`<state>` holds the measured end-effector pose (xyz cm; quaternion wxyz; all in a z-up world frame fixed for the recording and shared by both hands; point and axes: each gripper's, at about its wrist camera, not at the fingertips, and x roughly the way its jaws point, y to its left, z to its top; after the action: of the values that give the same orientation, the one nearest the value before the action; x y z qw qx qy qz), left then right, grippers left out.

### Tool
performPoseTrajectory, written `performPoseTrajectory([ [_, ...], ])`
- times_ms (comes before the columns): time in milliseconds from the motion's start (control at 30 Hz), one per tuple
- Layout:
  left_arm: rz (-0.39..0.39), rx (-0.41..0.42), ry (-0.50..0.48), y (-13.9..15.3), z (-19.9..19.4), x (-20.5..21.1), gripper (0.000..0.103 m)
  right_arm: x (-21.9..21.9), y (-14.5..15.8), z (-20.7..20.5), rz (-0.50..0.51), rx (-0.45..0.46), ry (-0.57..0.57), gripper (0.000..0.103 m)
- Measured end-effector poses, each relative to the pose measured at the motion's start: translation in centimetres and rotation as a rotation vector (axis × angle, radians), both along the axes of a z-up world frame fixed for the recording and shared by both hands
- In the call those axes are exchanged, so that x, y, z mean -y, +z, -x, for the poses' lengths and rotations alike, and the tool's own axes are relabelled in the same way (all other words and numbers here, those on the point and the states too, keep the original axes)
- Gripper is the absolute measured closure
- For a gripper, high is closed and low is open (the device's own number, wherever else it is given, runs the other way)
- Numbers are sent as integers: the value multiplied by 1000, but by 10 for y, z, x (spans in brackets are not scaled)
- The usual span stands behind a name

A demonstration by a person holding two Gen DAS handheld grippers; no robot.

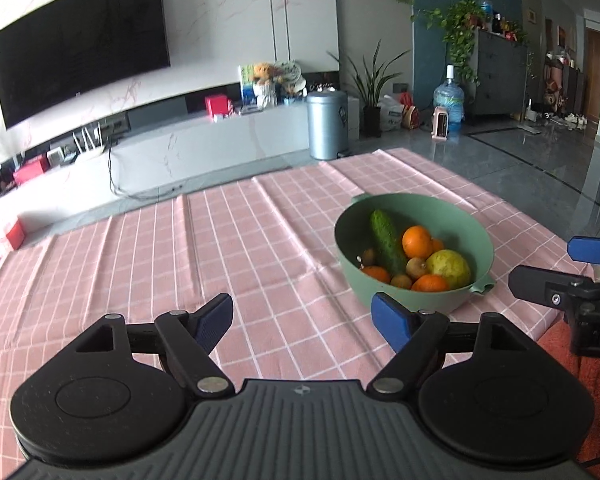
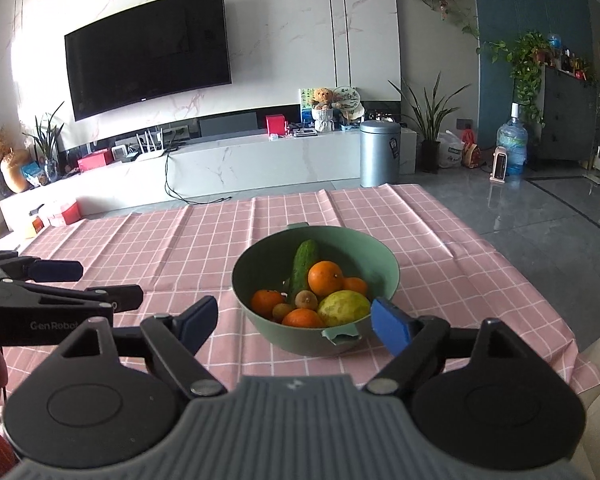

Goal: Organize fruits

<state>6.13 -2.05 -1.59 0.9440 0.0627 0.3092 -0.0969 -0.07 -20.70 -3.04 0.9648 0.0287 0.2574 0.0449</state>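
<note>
A green bowl (image 1: 476, 236) (image 2: 376, 256) stands on the pink checked tablecloth (image 1: 220, 240) (image 2: 160, 256). It holds a cucumber (image 1: 386, 240) (image 2: 302, 270), several oranges (image 1: 417, 241) (image 2: 325, 278), a yellow-green fruit (image 1: 449, 268) (image 2: 343, 307) and small brown kiwis (image 2: 306, 300). My left gripper (image 1: 304, 322) is open and empty, above the cloth to the left of the bowl. My right gripper (image 2: 294, 322) is open and empty, just in front of the bowl's near rim. Each gripper shows at the edge of the other's view.
The table's far edge faces a white TV console (image 2: 240, 164) with a wall TV (image 2: 148, 48). A grey bin (image 2: 380, 152), plants and a water bottle (image 2: 512, 144) stand on the floor beyond. The table's right edge drops off near the bowl.
</note>
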Motion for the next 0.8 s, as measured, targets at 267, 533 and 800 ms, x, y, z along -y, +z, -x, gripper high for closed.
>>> performPoseTrajectory([
  [267, -4, -114, 27, -27, -10, -8, 11, -1, -27, -13, 5, -32, -2, 20],
  [533, -11, -168, 32, -41, -17, -8, 11, -5, -35, -20, -6, -36, -4, 20],
  [800, -15, -172, 33, -42, -14, -8, 11, -6, -37, -22, -11, -54, 2, 20],
])
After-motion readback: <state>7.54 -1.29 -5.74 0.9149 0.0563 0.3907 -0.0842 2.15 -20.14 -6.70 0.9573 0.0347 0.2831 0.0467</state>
